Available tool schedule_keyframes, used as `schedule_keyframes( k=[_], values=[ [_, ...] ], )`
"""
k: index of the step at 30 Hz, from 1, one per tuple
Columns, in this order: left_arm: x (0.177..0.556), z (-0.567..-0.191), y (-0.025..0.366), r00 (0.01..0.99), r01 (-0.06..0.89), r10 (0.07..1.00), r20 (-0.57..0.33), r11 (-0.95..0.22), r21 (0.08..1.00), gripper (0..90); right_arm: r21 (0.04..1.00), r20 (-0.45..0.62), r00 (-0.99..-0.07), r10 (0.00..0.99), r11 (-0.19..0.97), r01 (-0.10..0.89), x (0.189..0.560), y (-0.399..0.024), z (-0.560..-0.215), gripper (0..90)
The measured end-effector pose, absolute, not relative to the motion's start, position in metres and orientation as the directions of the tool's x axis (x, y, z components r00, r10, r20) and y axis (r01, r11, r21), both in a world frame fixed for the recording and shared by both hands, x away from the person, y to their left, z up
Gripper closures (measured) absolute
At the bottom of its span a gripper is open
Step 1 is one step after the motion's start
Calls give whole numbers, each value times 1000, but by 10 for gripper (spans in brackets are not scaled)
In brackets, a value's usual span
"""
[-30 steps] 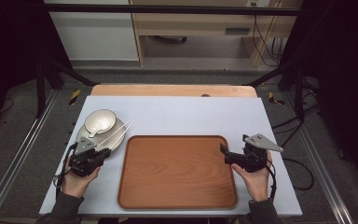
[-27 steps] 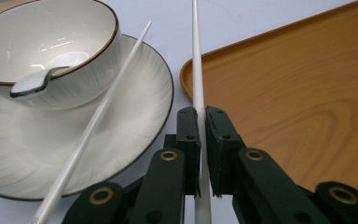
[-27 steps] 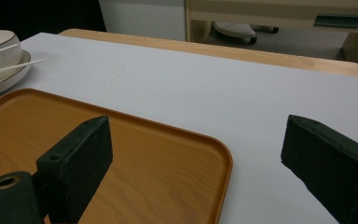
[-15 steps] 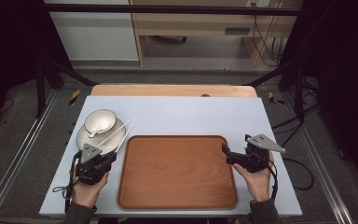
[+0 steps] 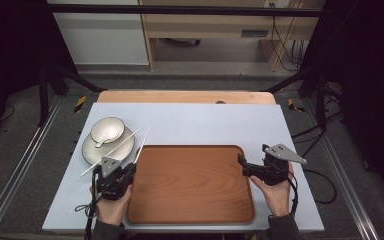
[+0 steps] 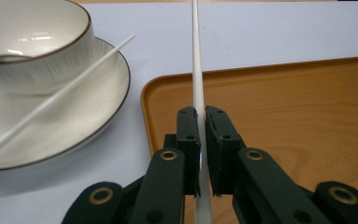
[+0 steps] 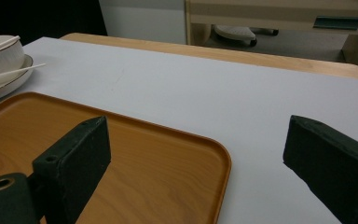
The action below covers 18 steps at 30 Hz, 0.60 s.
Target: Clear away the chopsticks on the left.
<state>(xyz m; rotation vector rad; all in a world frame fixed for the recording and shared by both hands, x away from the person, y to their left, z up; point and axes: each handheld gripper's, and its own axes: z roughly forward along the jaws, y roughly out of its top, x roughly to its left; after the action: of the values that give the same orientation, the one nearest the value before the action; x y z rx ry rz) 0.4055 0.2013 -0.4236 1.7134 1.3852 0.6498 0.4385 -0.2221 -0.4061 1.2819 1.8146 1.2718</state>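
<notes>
My left gripper point(image 6: 198, 116) is shut on a thin white chopstick point(image 6: 196, 70), which runs straight away from the jaws along the left rim of the brown wooden tray point(image 6: 284, 116). From the high view this gripper point(image 5: 131, 168) sits at the tray's point(image 5: 190, 182) left edge, holding the chopstick's point(image 5: 142, 145) near end. A second chopstick point(image 6: 65, 93) lies slanted across a white plate point(image 6: 74, 126) that carries a white bowl point(image 6: 32, 46). My right gripper point(image 7: 198, 130) is open over the tray's far right corner point(image 7: 214, 154), with nothing between its jaws; it sits at the tray's right edge point(image 5: 244, 167).
The bowl point(image 5: 107, 130) and plate point(image 5: 92, 150) stand on the pale blue table cover point(image 5: 205, 125) left of the tray; something like a spoon rests in the bowl. A wooden table edge point(image 5: 180, 96) runs behind. Metal frame rails flank the table.
My left gripper has shifted right from beside the plate to the tray's left edge, where it now clamps the chopstick. The right gripper has barely moved.
</notes>
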Motion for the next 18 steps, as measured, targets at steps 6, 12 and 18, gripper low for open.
schedule_keyframes(
  k=[6,12,18],
  values=[
    [395,-436,194,205,527,967,-150,20,850,843,919,67,-378,923,91,384,440,-221,-408,76],
    [385,-452,193,151,529,976,-157,55,847,843,918,69,-379,923,90,387,440,-221,-409,77],
    [377,-467,191,119,544,986,-118,35,838,843,916,72,-381,922,90,390,441,-219,-410,78]
  ],
)
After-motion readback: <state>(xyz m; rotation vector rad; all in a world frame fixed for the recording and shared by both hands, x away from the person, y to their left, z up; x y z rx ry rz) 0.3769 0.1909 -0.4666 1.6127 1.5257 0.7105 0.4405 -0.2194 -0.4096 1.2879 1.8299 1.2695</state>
